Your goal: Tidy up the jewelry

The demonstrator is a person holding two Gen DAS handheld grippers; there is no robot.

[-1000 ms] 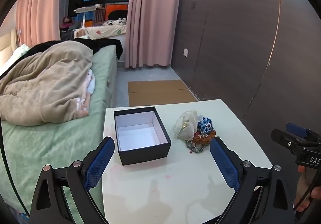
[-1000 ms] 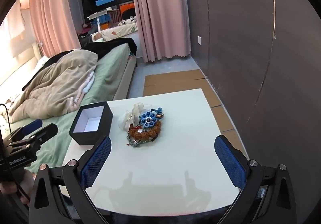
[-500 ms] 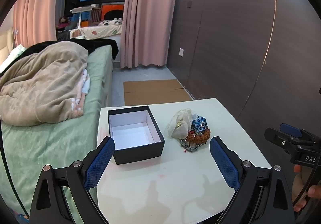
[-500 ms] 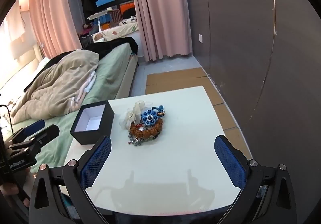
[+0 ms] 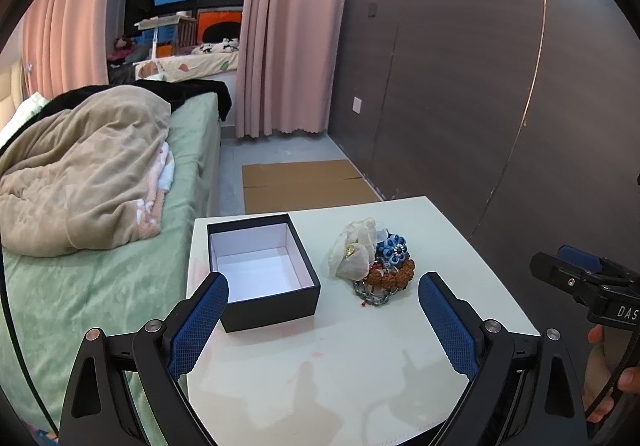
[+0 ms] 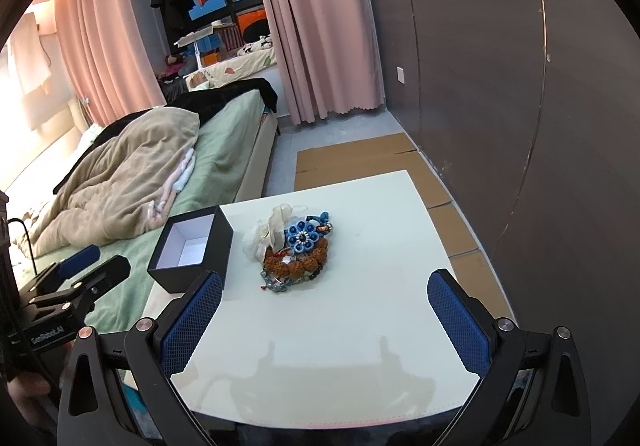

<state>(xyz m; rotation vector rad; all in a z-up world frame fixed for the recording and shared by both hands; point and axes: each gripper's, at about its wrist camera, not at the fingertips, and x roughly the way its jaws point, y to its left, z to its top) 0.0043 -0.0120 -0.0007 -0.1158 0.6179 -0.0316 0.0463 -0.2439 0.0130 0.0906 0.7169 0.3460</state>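
Observation:
A pile of jewelry [image 5: 374, 266] lies on the white table [image 5: 340, 358]: a cream fabric flower, a blue flower piece, a brown bead bracelet and a chain. It also shows in the right wrist view [image 6: 292, 246]. An open black box [image 5: 262, 270] with a white inside stands left of the pile; it also shows in the right wrist view [image 6: 192, 248]. My left gripper [image 5: 322, 322] is open and empty above the table's near part. My right gripper [image 6: 324, 322] is open and empty, short of the pile.
A bed [image 5: 108, 230] with a beige blanket touches the table's left side. A dark panelled wall [image 5: 480, 106] runs along the right. Flat cardboard [image 5: 304, 186] lies on the floor beyond the table. Pink curtains [image 5: 288, 34] hang at the back.
Both grippers have shifted slightly; the box and pile sit a little further left in the left wrist view and a little higher in the right. Nothing was taken hold of.

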